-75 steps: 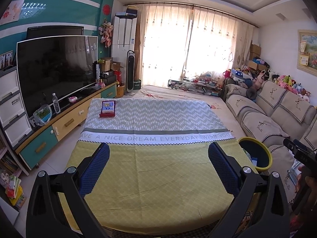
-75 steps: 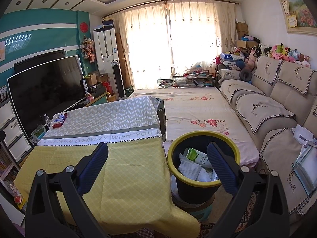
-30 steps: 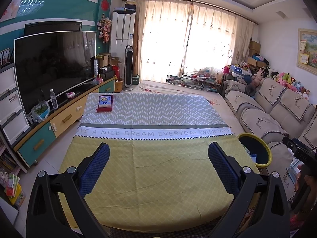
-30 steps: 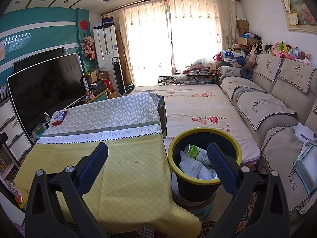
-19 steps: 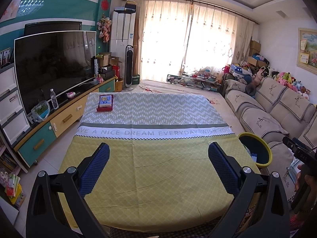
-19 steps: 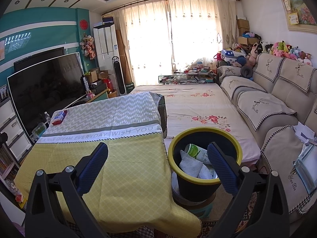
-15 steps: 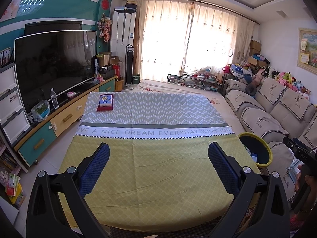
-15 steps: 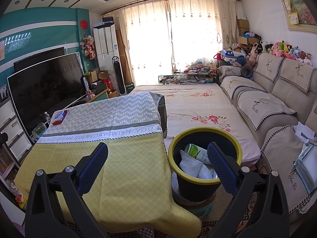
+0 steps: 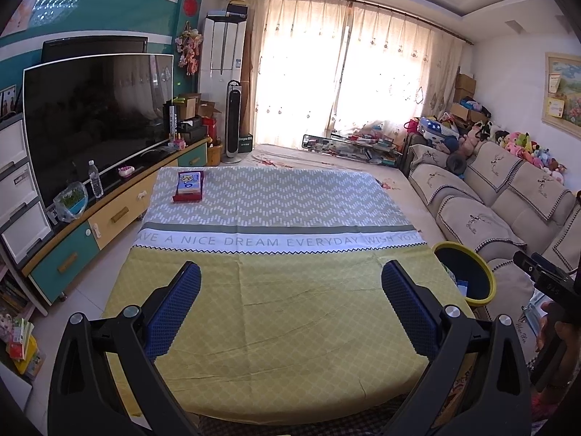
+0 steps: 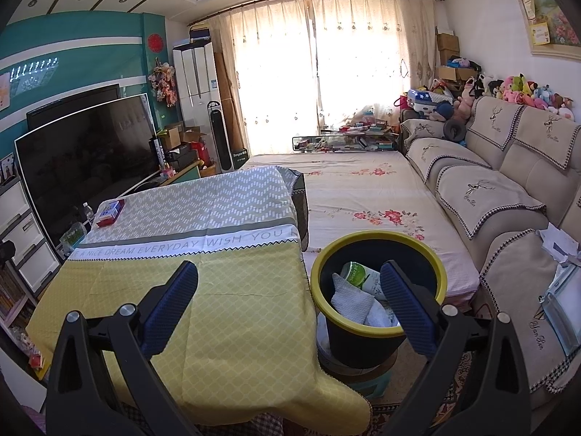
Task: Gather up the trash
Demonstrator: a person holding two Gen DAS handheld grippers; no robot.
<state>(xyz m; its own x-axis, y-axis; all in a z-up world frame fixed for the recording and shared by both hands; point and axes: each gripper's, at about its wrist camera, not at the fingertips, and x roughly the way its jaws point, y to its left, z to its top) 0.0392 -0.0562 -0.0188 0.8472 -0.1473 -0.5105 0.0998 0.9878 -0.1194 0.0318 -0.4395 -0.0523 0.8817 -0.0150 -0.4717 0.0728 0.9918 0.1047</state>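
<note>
A black bin with a yellow rim (image 10: 377, 290) stands on the floor at the table's right edge; the left wrist view shows the bin (image 9: 466, 276) too. Crumpled white tissue (image 10: 350, 299) and a green-labelled white bottle (image 10: 357, 276) lie inside it. My right gripper (image 10: 288, 283) hovers open and empty above the table's right corner, its right finger over the bin. My left gripper (image 9: 290, 285) is open and empty above the yellow near half of the tablecloth (image 9: 283, 312). A red and blue tissue pack (image 9: 189, 185) rests on the far left of the table.
A TV (image 9: 98, 116) on a teal and yellow cabinet (image 9: 90, 229) runs along the left, with a water bottle (image 9: 95, 178) on it. A beige sofa (image 10: 508, 196) lines the right. A floral mat (image 10: 363, 196) covers the floor beyond the bin. A hand with the other gripper (image 9: 552, 290) shows at right.
Both grippers have stayed open and nearly still over the last second. Since 2.5 s ago the left view has drawn back and risen slightly.
</note>
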